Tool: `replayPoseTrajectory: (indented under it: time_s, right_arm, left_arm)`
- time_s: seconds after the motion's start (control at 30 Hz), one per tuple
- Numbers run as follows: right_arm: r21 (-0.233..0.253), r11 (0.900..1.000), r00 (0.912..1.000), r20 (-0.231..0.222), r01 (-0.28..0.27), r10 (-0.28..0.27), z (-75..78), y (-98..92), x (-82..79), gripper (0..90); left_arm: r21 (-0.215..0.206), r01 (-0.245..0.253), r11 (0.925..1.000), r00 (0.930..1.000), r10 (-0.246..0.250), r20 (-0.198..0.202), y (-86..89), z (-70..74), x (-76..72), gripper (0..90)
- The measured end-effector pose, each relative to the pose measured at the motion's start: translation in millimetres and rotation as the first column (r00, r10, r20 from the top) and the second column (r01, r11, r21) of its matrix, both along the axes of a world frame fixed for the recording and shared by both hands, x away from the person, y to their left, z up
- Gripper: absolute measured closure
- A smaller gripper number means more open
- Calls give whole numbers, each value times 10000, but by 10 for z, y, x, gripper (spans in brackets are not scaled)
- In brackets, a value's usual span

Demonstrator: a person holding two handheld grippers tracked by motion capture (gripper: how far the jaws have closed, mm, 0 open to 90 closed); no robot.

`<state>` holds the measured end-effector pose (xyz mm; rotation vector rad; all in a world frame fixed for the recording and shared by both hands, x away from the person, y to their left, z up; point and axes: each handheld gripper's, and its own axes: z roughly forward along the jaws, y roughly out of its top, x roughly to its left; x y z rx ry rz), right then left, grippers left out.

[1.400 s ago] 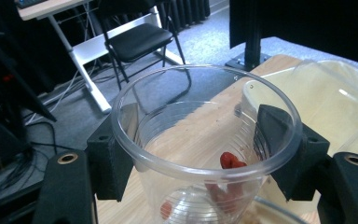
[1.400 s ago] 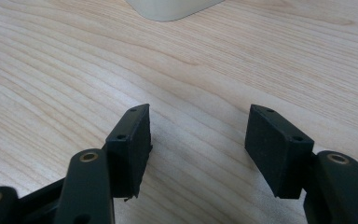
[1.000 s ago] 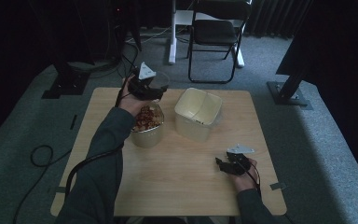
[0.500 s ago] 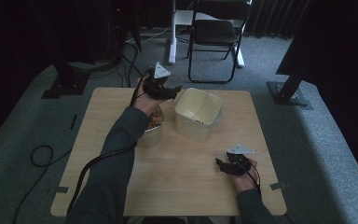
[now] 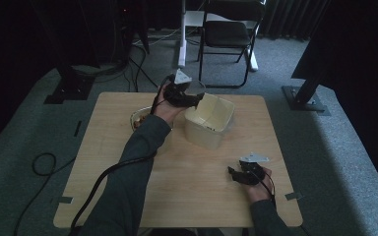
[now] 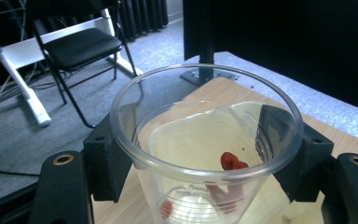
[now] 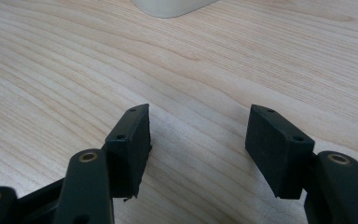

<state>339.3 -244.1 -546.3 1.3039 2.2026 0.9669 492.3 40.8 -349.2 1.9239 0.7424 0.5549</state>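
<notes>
Clear plastic cup (image 6: pixel 205 154), clamped in the left hand-held gripper (image 5: pixel 179 93) above the white tub's (image 5: pixel 210 129) far-left rim, looks ready to tip, while the right hand-held gripper (image 7: pixel 198 151) rests open on the table (image 5: pixel 197 196).

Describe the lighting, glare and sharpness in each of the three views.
High view: dim, the surroundings nearly black, the pale wooden table evenly lit, the left gripper slightly soft. Left gripper view: daylight glints on the rim of the clear plastic cup, and the black folding chair behind is out of focus. Right gripper view: bright, even light, sharp wood grain, soft shadows under the open jaws.
</notes>
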Motion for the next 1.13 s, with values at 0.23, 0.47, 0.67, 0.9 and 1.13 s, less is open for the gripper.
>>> replayPoseTrajectory:
  time_s: [0.23,0.47,0.67,0.9,1.13]
  right_arm:
    - [-10,10000,10000,-8,-14,14,1,-6,-1,397]
    - [-24,10000,10000,-53,8,-9,5,-6,-5,397]
    - [-25,10000,10000,-46,4,-4,4,-7,-5,397]
    - [-16,10000,10000,30,5,-5,-4,-10,1,381]
    - [58,10000,9999,137,9,-10,-20,3,10,351]
  left_arm:
    - [-283,302,9991,9995,-305,-105,-115,-34,8,297]
    - [-640,150,9978,9979,-190,-616,-147,-53,52,88]
    - [-714,72,9974,9987,-108,-499,-100,11,37,92]
    - [-777,-49,9970,9996,26,-297,-17,90,-4,126]
    - [-741,-38,9972,9998,23,-201,72,141,-39,146]
